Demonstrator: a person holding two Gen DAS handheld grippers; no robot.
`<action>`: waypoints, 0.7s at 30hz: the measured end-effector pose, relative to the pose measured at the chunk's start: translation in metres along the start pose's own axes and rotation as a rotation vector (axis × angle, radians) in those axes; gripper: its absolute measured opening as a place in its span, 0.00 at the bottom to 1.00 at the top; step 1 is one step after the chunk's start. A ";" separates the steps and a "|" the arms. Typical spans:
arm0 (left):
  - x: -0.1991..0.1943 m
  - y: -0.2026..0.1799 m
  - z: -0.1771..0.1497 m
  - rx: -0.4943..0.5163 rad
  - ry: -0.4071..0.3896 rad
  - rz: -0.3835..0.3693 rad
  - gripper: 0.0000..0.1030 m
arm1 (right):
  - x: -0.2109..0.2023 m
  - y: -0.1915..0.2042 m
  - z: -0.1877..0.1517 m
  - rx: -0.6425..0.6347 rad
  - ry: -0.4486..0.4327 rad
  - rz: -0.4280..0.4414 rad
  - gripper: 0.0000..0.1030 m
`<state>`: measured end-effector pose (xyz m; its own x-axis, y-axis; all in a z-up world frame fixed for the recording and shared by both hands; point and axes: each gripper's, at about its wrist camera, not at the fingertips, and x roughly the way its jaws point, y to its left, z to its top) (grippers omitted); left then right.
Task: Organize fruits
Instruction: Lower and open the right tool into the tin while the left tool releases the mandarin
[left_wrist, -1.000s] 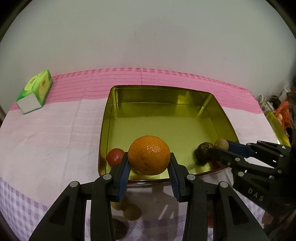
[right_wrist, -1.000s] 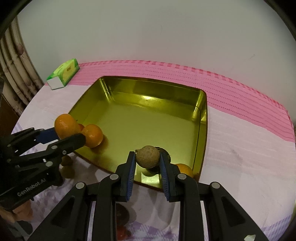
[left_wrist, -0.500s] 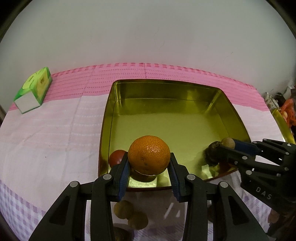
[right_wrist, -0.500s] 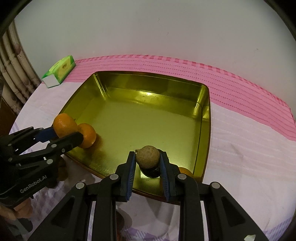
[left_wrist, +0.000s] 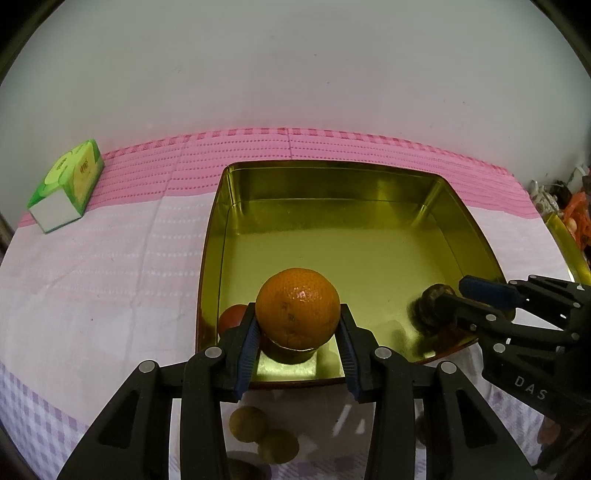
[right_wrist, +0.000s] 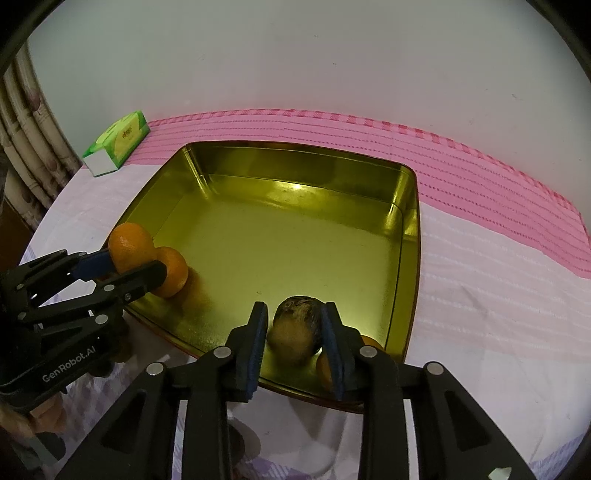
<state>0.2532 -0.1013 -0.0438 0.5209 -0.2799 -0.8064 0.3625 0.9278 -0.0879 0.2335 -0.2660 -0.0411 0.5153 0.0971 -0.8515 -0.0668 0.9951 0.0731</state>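
Left gripper (left_wrist: 297, 332) pinches a firm, round orange (left_wrist: 297, 308) over the gold tray (left_wrist: 332, 184); right gripper (right_wrist: 293, 332), just opening, straddles a small brown fruit (right_wrist: 293, 330).

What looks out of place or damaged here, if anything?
Two small brownish fruits lie on the tablecloth, outside the gold tray, just before its near edge. The brown fruit inside the tray has dark blotches, perhaps bruising.
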 end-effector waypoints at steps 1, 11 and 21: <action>0.000 0.000 0.000 0.000 0.002 -0.001 0.40 | 0.000 -0.001 0.000 0.002 -0.002 0.000 0.33; -0.006 -0.001 0.002 0.007 0.001 -0.023 0.44 | -0.006 0.000 -0.003 0.009 -0.017 0.005 0.41; -0.016 -0.010 0.008 0.009 -0.016 -0.011 0.44 | -0.017 -0.004 -0.007 0.012 -0.032 0.003 0.42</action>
<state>0.2472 -0.1078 -0.0252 0.5295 -0.2937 -0.7958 0.3747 0.9227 -0.0913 0.2187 -0.2715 -0.0308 0.5419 0.1002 -0.8345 -0.0576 0.9950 0.0820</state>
